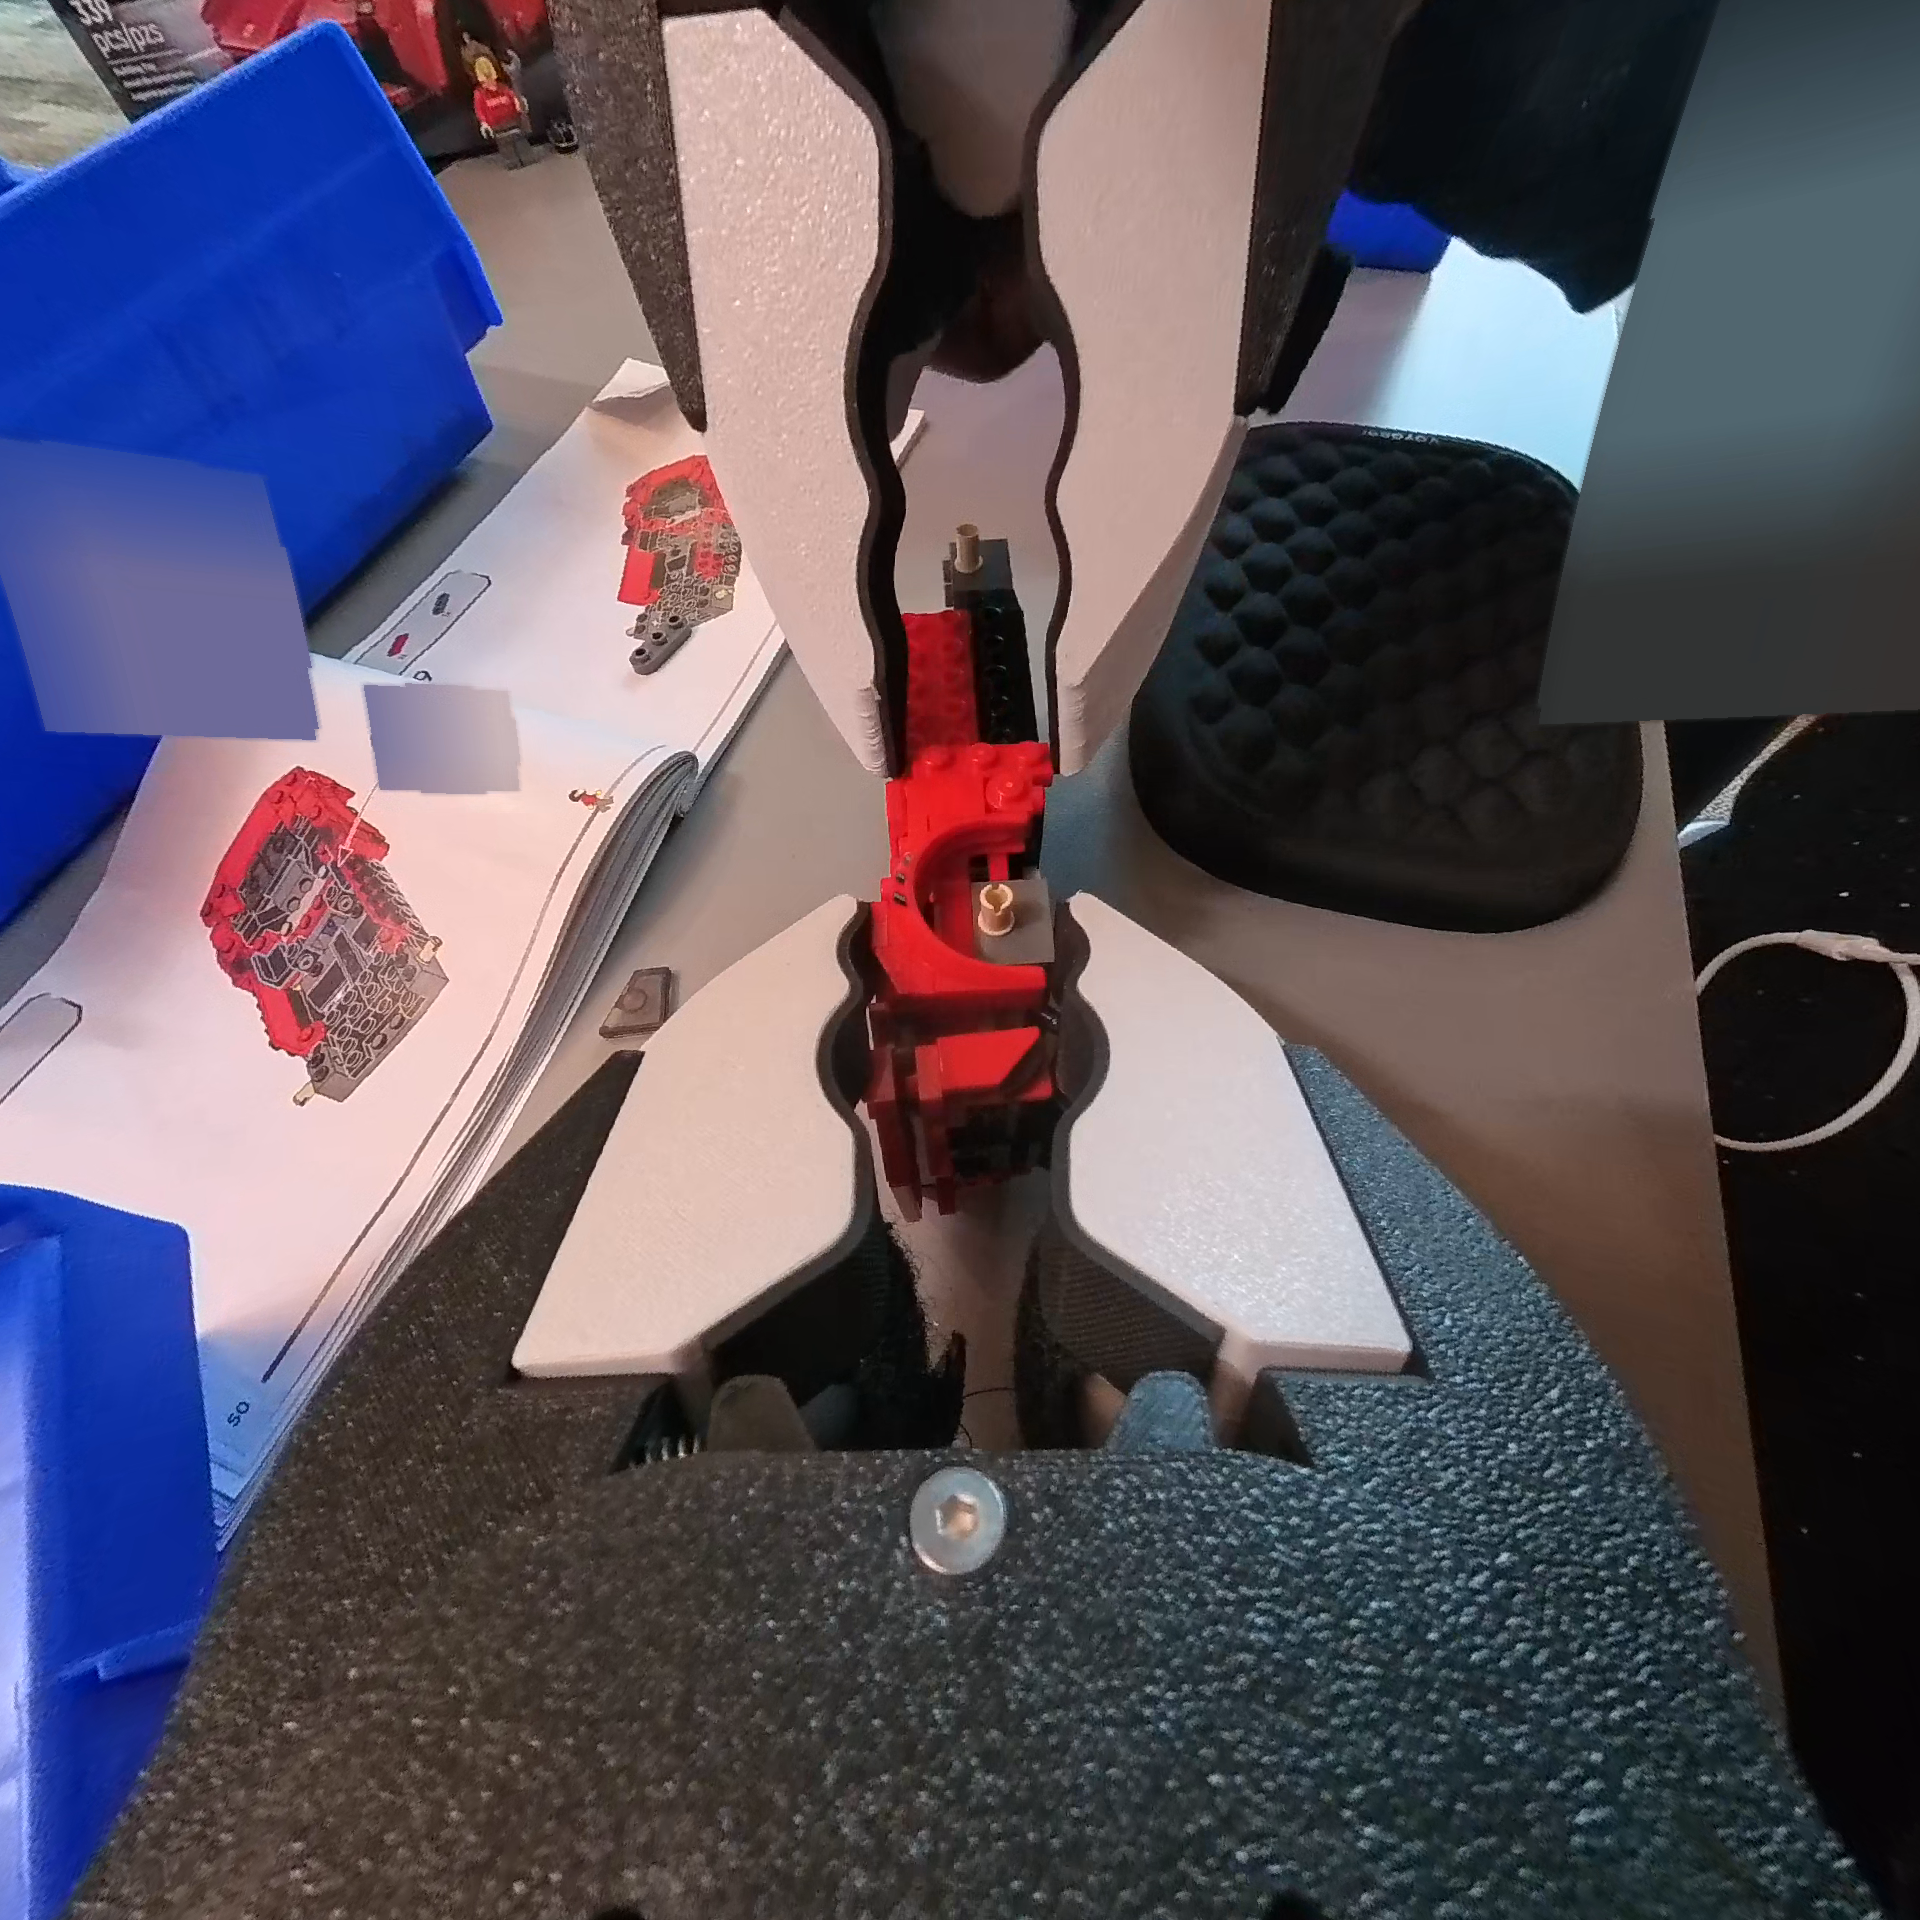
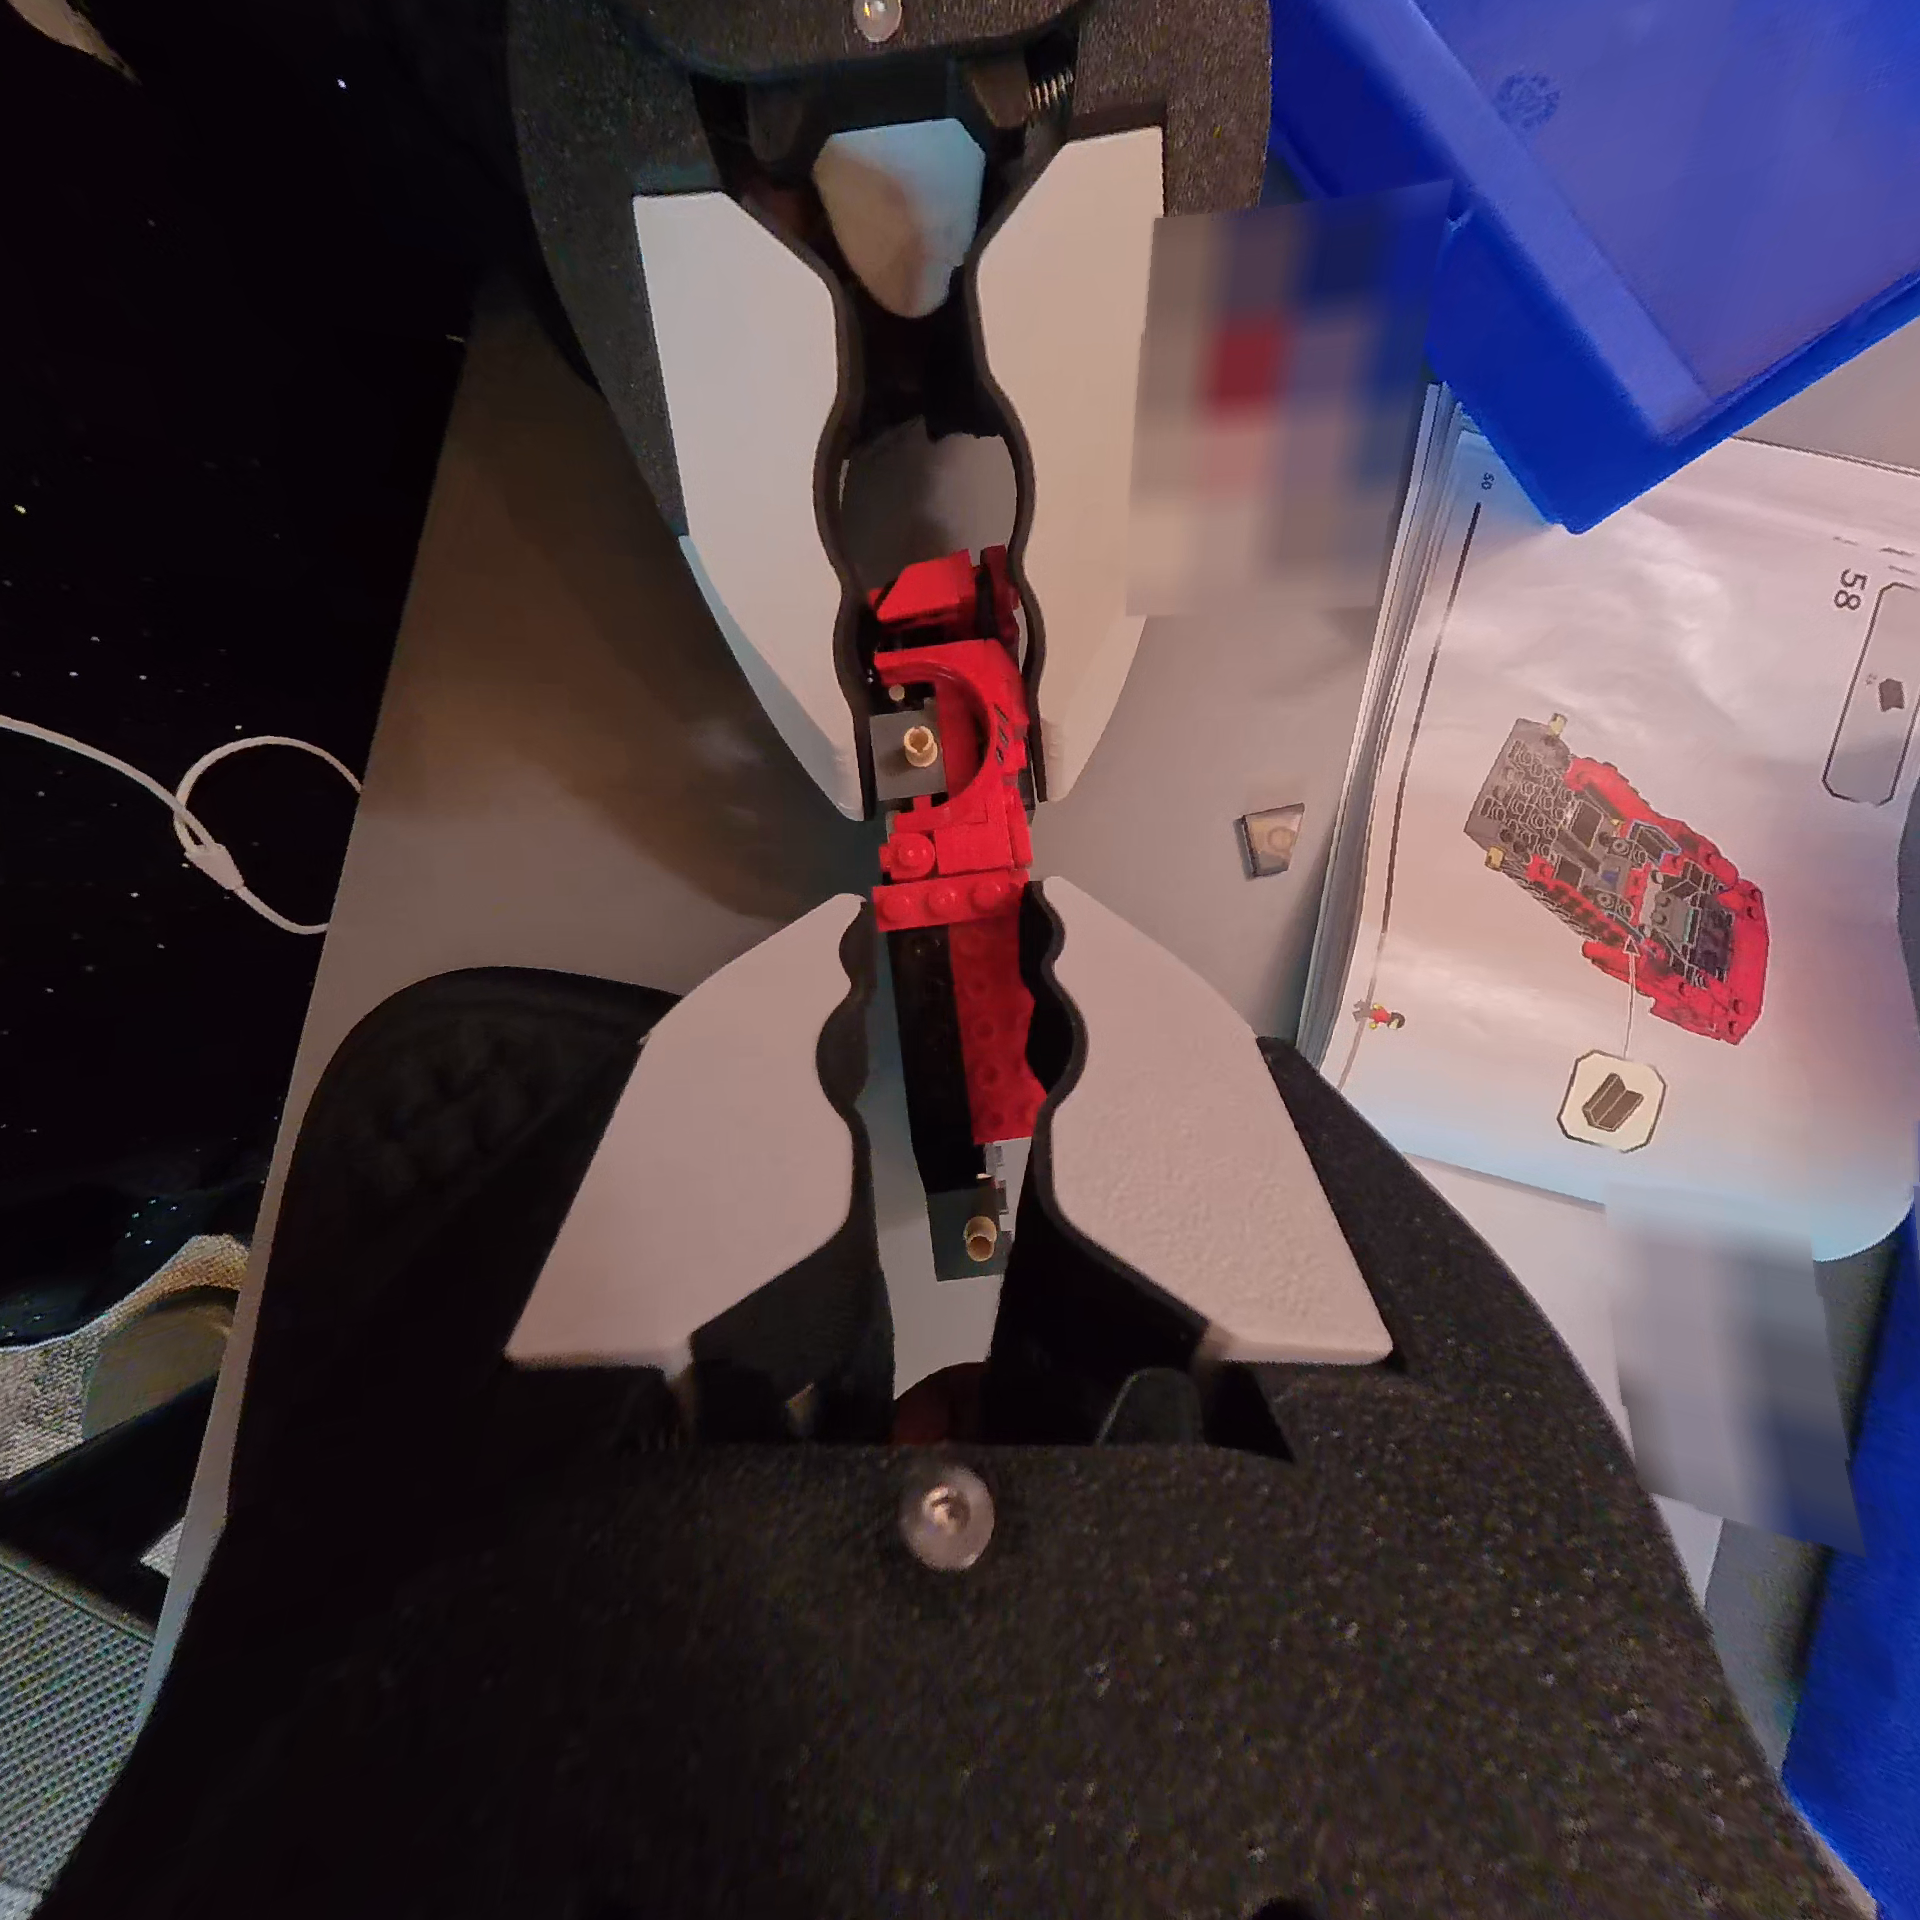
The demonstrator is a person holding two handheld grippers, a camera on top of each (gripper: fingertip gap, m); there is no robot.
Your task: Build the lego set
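Observation:
A partly built red and black lego car (image 1: 935,821) hangs above the grey table, held at both ends. My left gripper (image 1: 966,909) is shut on its wheel-arch end, where a tan pin sticks out of a grey block. My right gripper (image 1: 977,738) comes in from the opposite side and is shut on the other end. In the right wrist view my right gripper (image 2: 951,899) clamps the car (image 2: 977,997) along its red and black plates, and the left gripper (image 2: 954,800) faces it. A small dark grey tile (image 1: 636,1003) lies loose on the table (image 2: 1270,836).
An open instruction booklet (image 1: 312,935) (image 2: 1558,727) lies beside the car. Blue bins (image 1: 208,312) (image 2: 1662,208) stand beyond it, with the lego box (image 1: 312,62) behind. A black padded cushion (image 1: 1382,675) (image 2: 436,1091) sits near the table edge. A white loop (image 1: 1808,1039) lies on the dark floor. Only a small space, under 4 cm, lies between the two pairs of fingers. The small dark grey tile (image 1: 636,1003) sits 8 centimeters or so from the ends of my left fingers. My right wrist view (image 2: 1278,838) looks at it from another angle.

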